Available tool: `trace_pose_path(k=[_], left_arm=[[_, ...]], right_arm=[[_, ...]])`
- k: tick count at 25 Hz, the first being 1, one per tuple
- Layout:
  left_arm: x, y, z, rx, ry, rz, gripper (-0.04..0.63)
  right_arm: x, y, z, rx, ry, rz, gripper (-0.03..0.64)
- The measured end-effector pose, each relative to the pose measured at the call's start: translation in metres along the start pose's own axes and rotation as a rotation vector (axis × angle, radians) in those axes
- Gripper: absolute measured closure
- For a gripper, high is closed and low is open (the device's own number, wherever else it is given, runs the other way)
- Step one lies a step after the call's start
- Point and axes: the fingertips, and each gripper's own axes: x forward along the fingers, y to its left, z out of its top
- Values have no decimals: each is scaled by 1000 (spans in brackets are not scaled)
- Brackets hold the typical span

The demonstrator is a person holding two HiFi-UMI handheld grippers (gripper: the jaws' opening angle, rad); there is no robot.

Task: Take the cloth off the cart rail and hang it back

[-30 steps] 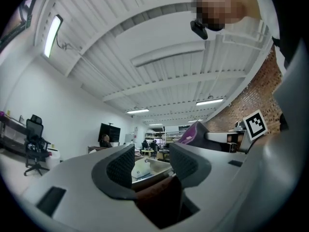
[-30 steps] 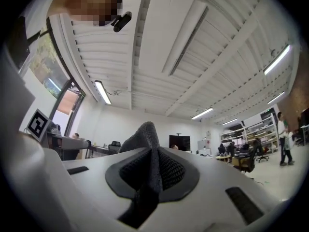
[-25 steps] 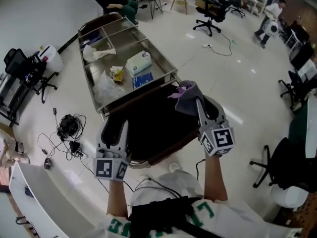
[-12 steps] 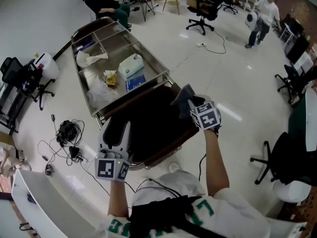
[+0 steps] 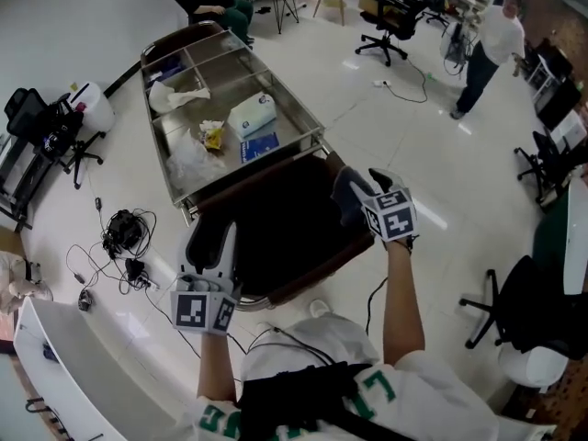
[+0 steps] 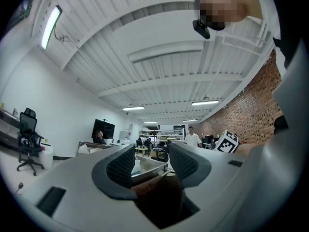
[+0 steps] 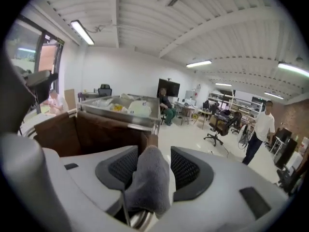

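Note:
A grey cloth [image 7: 148,178] hangs folded over the cart's chrome rail [image 7: 136,221], between the pads of my right gripper [image 7: 150,166]. Its jaws are opening, with a gap showing beside the right pad. In the head view the cloth [image 5: 346,196] sits at the right edge of the dark brown bag [image 5: 276,232], just ahead of the right gripper [image 5: 366,191]. My left gripper [image 5: 209,246] is held over the bag's left edge. It is open [image 6: 150,161], with nothing between its pads.
The steel cart tray [image 5: 308,122] holds a tissue box [image 5: 254,115], a blue packet and plastic bags. Cables [image 5: 124,246] lie on the floor to the left. Office chairs [image 5: 395,21] and a standing person [image 5: 487,49] are at the back right.
My right gripper carried the cloth forward and to the left, to the bag's right edge, and now holds still there. The person at the back right has walked closer. The left gripper stayed put.

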Motion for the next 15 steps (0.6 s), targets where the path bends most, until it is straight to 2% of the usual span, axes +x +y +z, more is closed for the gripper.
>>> trace_pose_path(k=[2,5,8,11,15], left_arm=[[0,2,0,2,-4,2,390],[0,3,1,15,-15,3,390],[-4,5,1,32,-10,11,390],[-11,9,3,42,-7,29,390],[-23,14,8,49,-9,68,390]], right_arm=[[-20,15,35,40,-162,70,374],[-61,51,97,115,-459,210,374],[-97,94,139,118,-707,279,376],[-108,140,153,87,-811,336,377],[-98,185,152,52,-832,374,379]])
